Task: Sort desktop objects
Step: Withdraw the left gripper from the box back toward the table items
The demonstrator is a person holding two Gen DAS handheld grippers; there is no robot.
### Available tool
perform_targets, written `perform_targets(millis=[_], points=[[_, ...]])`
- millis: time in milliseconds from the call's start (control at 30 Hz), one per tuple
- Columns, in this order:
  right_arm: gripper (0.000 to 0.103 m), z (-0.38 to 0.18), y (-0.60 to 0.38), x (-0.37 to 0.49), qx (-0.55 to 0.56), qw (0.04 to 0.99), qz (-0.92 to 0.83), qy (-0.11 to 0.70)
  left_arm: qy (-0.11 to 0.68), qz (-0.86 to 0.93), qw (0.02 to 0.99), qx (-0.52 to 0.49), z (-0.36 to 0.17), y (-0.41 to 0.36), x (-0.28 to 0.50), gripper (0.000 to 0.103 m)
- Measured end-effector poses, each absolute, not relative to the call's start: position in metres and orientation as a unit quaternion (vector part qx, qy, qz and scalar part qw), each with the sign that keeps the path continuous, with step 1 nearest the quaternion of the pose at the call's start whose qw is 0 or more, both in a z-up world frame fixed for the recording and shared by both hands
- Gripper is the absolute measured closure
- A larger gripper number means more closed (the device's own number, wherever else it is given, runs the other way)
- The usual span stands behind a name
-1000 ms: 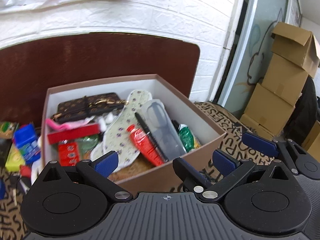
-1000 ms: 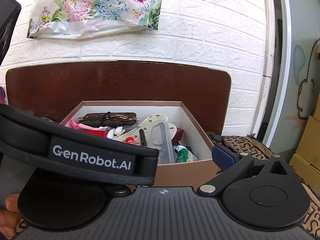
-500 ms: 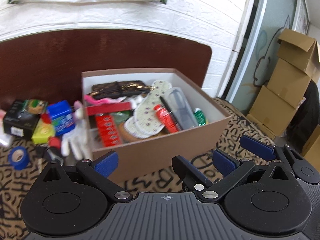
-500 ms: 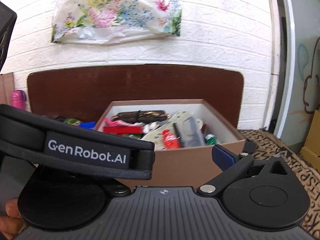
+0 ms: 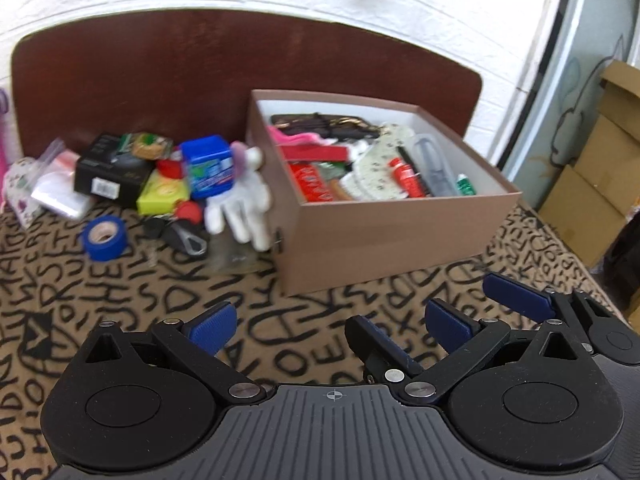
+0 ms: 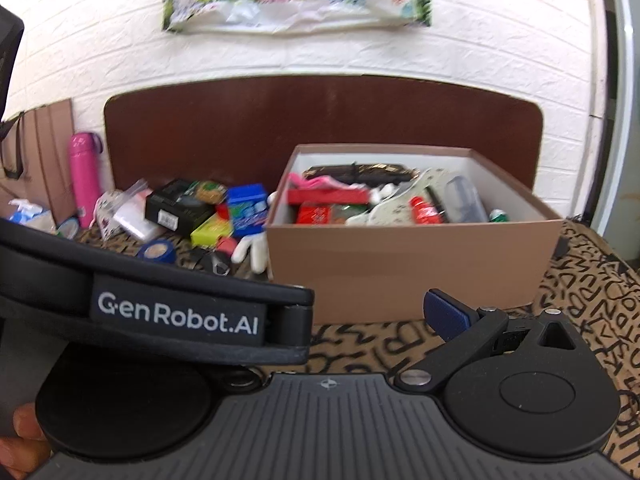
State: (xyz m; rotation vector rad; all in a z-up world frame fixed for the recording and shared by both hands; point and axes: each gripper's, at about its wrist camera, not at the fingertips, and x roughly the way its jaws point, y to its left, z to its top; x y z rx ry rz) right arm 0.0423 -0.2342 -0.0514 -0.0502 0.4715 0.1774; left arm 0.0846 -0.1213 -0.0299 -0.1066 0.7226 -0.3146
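Left wrist view: the left gripper (image 5: 334,326) hangs with its blue pads spread apart and nothing between them, low over the letter-printed cloth (image 5: 120,300). Ahead, the brown cardboard box (image 5: 384,236) sits against a dark wooden board (image 5: 160,80), already heaped with sorted goods, a red tube (image 5: 406,176) among them. The unsorted pile lies just left of the box: a white glove (image 5: 240,208) touching its wall, a blue tape roll (image 5: 105,237) nearest the camera, and a blue tub (image 5: 208,168) and black carton (image 5: 108,172) behind. The bare cloth in front offers open room, likely the easiest approach to the tape roll. At far right a second pair of blue pads, seemingly the right gripper (image 5: 486,312), also stands parted.

Right wrist view: a strap reading "GenRobot.AI" (image 6: 176,312) hides the left half of the tool, so only one blue pad (image 6: 446,314) shows, with nothing against it. The box's near wall stands close ahead, probably the edge to clear. A pink flask (image 6: 85,178) stands upright at the pile's far left.
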Motion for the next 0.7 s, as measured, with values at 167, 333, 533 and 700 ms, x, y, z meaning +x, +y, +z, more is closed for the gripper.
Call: perform_targets(millis=[167, 333, 533, 700], points=[[0.0, -0.055, -0.216, 0.04, -0.039, 0.965, 0.098, 0.24, 0.357, -0.136, 0.922, -0.056, -0.034, -0.105, 0.081, 0.0], [0.0, -0.057, -0.202, 0.042, -0.042, 0.962, 0.108, 0.248, 0.36, -0.126, 0.922, -0.063, -0.038, -0.091, 0.08, 0.0], [0.0, -0.063, -0.181, 0.05, -0.033, 0.954, 0.134, 0.267, 0.353, -0.08, 0.931, -0.054, -0.044, -0.071, 0.076, 0.0], [0.0, -0.072, -0.159, 0.057, -0.046, 0.949, 0.161, 0.267, 0.366, -0.083, 0.922, -0.097, -0.052, -0.033, 0.088, 0.0]])
